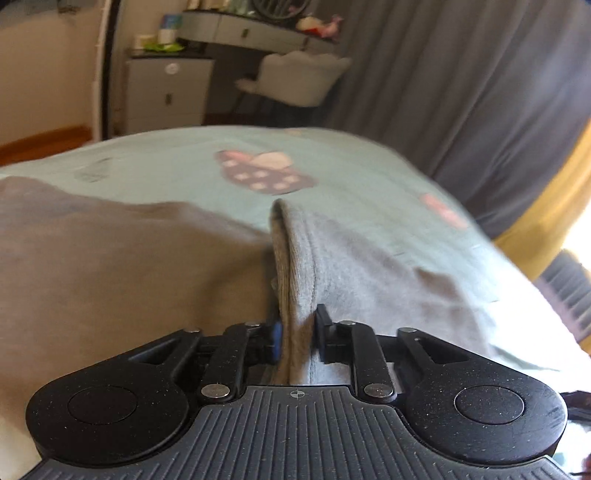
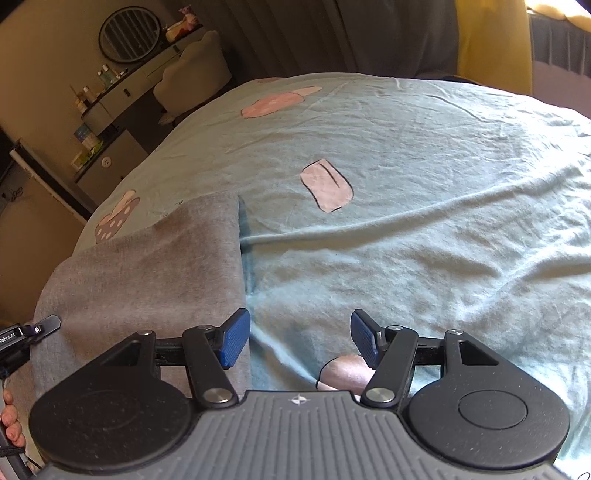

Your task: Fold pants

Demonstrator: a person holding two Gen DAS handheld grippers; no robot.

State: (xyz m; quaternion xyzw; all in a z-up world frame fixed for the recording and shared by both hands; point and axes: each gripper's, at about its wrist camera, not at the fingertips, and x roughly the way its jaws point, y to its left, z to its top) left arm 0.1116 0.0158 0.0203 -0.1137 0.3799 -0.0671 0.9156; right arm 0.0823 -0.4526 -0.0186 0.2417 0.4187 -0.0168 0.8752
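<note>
The grey pants (image 1: 110,266) lie on a bed with a pale green sheet (image 1: 354,173). My left gripper (image 1: 297,332) is shut on a raised fold of the grey pants fabric, which stands up between its blue pads. In the right wrist view the pants (image 2: 147,266) lie flat at the left, with a straight edge running toward the camera. My right gripper (image 2: 299,339) is open and empty, its left pad over the pants' edge and its right pad over the bare sheet (image 2: 424,229). Part of the left gripper (image 2: 33,332) shows at the far left.
The sheet has pink and purple printed patches (image 2: 327,184). Beyond the bed stand a dressing table (image 1: 251,31), a pale chair (image 1: 299,77), a drawer cabinet (image 1: 166,96) and grey curtains (image 1: 461,81). A yellow curtain (image 2: 491,40) hangs at the right.
</note>
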